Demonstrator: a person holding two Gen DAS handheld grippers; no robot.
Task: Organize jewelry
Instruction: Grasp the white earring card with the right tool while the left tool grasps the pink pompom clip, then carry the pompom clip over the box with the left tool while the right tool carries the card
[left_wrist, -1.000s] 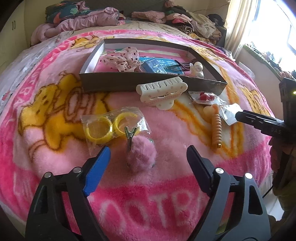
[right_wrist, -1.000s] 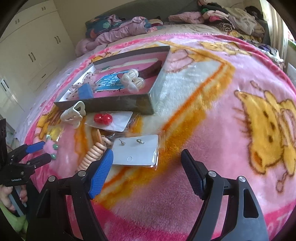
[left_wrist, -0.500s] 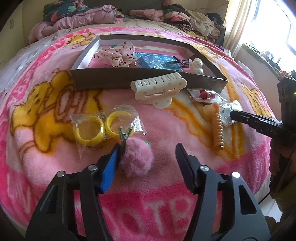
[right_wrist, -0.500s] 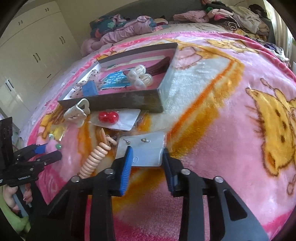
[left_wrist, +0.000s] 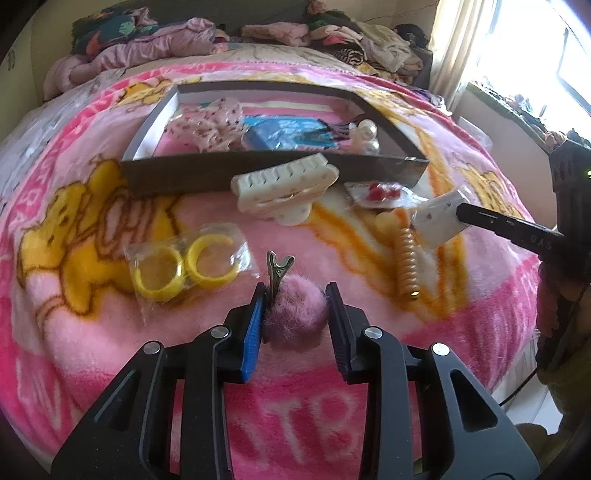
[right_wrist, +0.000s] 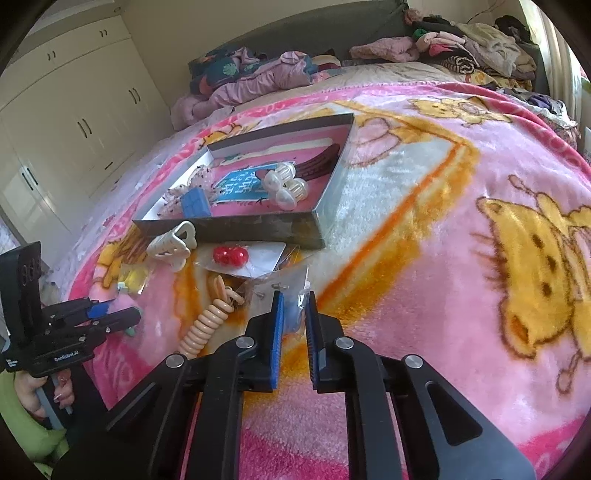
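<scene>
My left gripper (left_wrist: 295, 295) is shut on a pink pom-pom hair clip (left_wrist: 295, 314) with a metal clip sticking up, low over the pink blanket. My right gripper (right_wrist: 293, 306) is shut on a bagged white earring card (right_wrist: 284, 291), lifted off the blanket; the card (left_wrist: 439, 218) also shows in the left wrist view. A grey tray (left_wrist: 258, 173) behind holds a blue card, a spotted scrunchie and pearl clips (right_wrist: 284, 184). On the blanket lie a white claw clip (left_wrist: 284, 192), bagged yellow rings (left_wrist: 184, 266), a red earring card (right_wrist: 236, 256) and a peach spiral hair tie (right_wrist: 207, 321).
Piles of clothes (left_wrist: 147, 44) lie along the far side of the bed. White wardrobes (right_wrist: 74, 122) stand to the left. A bright window (left_wrist: 535, 55) and the bed's edge are to the right.
Both grippers moved forward and closed. The left closed on the pom-pom clip. The right closed on the earring card and raised it off the blanket.
</scene>
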